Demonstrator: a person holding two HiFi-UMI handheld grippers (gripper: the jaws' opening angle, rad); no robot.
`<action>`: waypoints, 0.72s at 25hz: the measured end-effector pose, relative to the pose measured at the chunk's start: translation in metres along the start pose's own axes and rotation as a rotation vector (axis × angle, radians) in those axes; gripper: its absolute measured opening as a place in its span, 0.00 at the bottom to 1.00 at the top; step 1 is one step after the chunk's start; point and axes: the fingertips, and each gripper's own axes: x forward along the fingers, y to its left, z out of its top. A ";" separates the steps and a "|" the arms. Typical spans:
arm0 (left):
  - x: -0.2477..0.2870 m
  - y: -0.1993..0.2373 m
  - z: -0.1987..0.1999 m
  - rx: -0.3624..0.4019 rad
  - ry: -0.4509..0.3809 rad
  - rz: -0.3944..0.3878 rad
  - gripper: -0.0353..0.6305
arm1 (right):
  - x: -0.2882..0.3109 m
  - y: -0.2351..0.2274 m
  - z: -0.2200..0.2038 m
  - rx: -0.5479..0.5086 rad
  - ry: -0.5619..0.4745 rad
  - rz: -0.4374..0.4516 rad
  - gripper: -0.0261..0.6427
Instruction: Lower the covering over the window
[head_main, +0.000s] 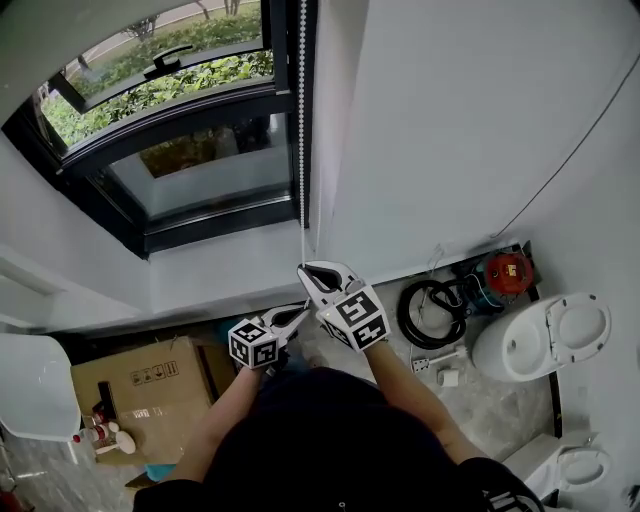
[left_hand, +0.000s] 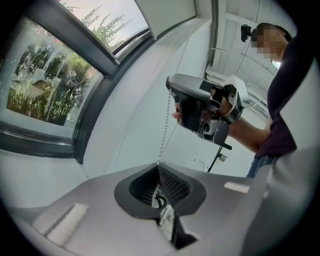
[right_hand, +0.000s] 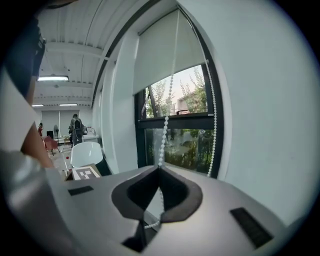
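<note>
Roller blind (right_hand: 162, 50): pale fabric covering only the top part of the window (right_hand: 180, 125). Its lower edge hangs above the frame's crossbar, and greenery shows through the bare glass under it.
Bead chain (right_hand: 167, 115): a white loop at the window's right edge. One strand runs from the blind's top straight down to the grippers; the other hangs free against the right side of the dark frame.
Right gripper (right_hand: 159, 167): jaws pressed together at the tips, with the front strand pinched between them. A short run of beads curls out below, inside the dark jaw hollow. In the head view it is the higher of the two on the chain.
Left gripper (left_hand: 159, 165): jaws likewise closed at the tips on the same strand, just beneath the right gripper – the chain rises taut from its tips towards the other tool.
Hand (left_hand: 225, 102): wrapped round the right gripper's handle, as seen from the left gripper view.
Window sill (head_main: 230, 265): white ledge under the glass, with both grippers held just in front of its right end.
Floor below: a cardboard box (head_main: 150, 390) at the left, a coiled black hose (head_main: 432, 312) and a white toilet (head_main: 540, 340) at the right.
Room behind: a white chair (right_hand: 86, 152) stands left of the window.
</note>
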 end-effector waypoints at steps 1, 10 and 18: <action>0.000 0.001 0.003 0.001 -0.007 0.002 0.07 | 0.002 0.001 -0.002 -0.004 0.013 0.005 0.06; -0.006 -0.001 0.023 0.013 -0.060 -0.017 0.07 | 0.014 0.008 -0.080 0.034 0.219 0.040 0.06; -0.025 0.003 0.043 0.025 -0.121 0.012 0.17 | 0.017 0.010 -0.121 0.061 0.317 0.055 0.06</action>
